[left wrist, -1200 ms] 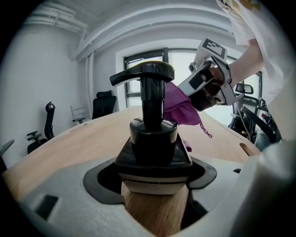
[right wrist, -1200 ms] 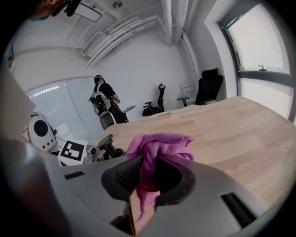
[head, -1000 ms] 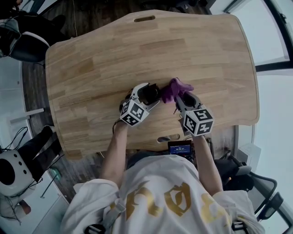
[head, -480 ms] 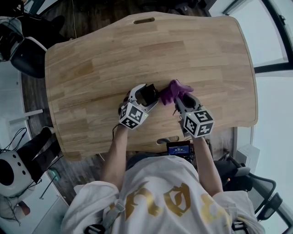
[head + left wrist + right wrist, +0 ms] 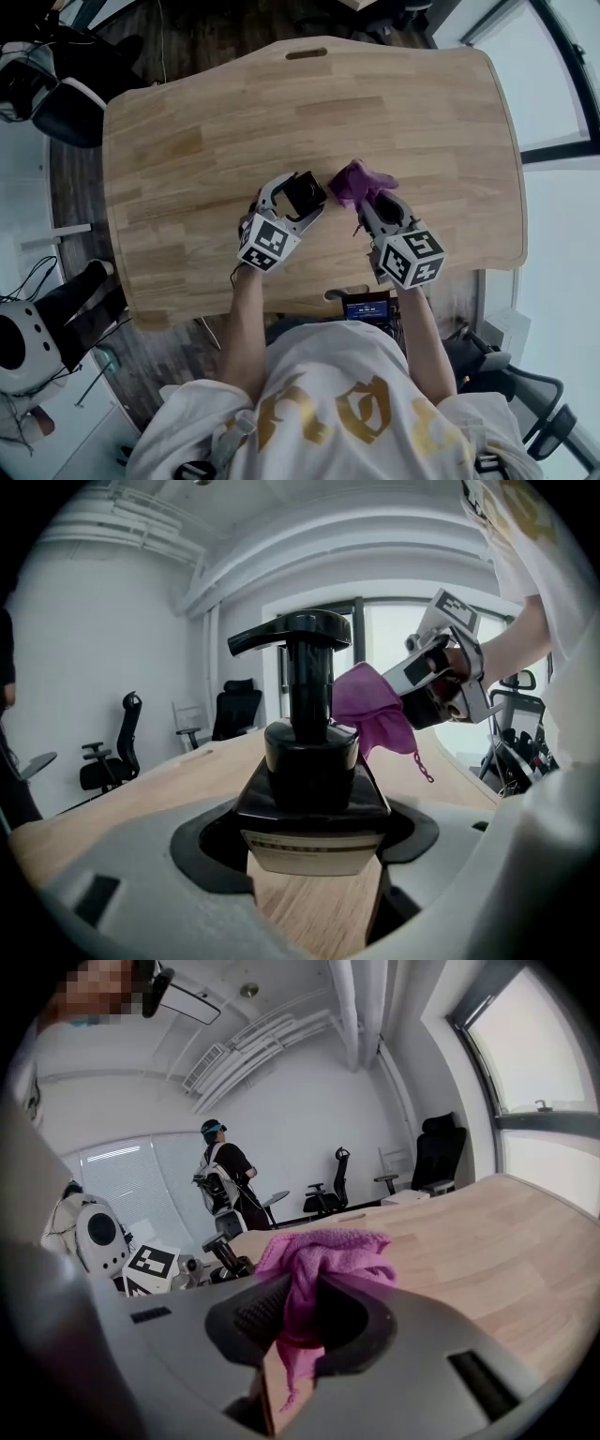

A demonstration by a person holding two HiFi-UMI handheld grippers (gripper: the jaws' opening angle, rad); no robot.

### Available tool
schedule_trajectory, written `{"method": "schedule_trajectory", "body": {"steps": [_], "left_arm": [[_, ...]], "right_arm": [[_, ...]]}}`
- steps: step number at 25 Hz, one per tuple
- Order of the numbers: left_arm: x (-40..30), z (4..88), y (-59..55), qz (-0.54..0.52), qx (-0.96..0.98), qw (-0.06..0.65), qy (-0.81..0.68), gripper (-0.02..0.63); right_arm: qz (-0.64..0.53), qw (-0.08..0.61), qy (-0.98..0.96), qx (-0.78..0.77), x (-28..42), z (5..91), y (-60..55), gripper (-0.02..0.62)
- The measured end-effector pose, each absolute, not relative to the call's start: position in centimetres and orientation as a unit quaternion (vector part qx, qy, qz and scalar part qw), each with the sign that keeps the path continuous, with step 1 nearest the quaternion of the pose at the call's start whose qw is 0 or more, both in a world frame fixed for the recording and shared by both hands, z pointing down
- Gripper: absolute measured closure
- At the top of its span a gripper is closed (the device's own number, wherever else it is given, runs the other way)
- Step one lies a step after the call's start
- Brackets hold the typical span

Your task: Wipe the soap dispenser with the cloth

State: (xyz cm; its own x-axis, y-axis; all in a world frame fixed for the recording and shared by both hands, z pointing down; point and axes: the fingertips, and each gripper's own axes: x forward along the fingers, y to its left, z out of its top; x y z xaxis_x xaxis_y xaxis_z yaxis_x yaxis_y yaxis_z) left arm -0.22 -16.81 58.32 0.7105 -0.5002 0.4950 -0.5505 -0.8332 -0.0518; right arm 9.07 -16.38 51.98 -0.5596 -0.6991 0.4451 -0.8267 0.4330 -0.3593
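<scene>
Clamping the black soap dispenser (image 5: 309, 761) at its base: left hand-held gripper (image 5: 304, 194) | dispenser is standing upright on the wooden surface (image 5: 216, 112) | right hand-held gripper (image 5: 367, 204) is pinching the bunched purple cloth (image 5: 323, 1255), holding it just beside the pump

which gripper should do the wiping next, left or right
Right, likely. The right gripper is shut on the purple cloth, close beside the soap dispenser. The left gripper is clamped on that dispenser, holding it upright on the table.
</scene>
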Motion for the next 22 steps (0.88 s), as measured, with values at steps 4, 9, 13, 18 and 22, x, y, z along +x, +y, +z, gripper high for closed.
{"method": "schedule_trajectory", "body": {"steps": [4,9,13,18,22], "left_arm": [[-0.5,55.6,-16.0,0.239,0.934,0.048,-0.263,0.249],[-0.6,52.0,-15.4,0.224,0.942,0.034,-0.248,0.249],[-1.0,49.7,-14.8,0.214,0.949,0.026,-0.232,0.249],[-0.8,47.9,-12.8,0.202,0.957,0.035,-0.205,0.249],[-0.8,46.4,-12.3,0.208,0.958,0.023,-0.195,0.249]], "right_arm": [[0.259,0.097,-0.855,0.439,7.7,49.6,-16.2,0.528],[0.226,0.07,-0.886,0.398,5.5,46.2,-14.7,0.528],[0.195,0.044,-0.915,0.351,3.0,42.9,-13.0,0.528],[0.138,0.052,-0.941,0.305,0.6,39.6,-10.4,0.528],[0.074,0.083,-0.946,0.306,-1.1,38.3,-9.8,0.528]]}}
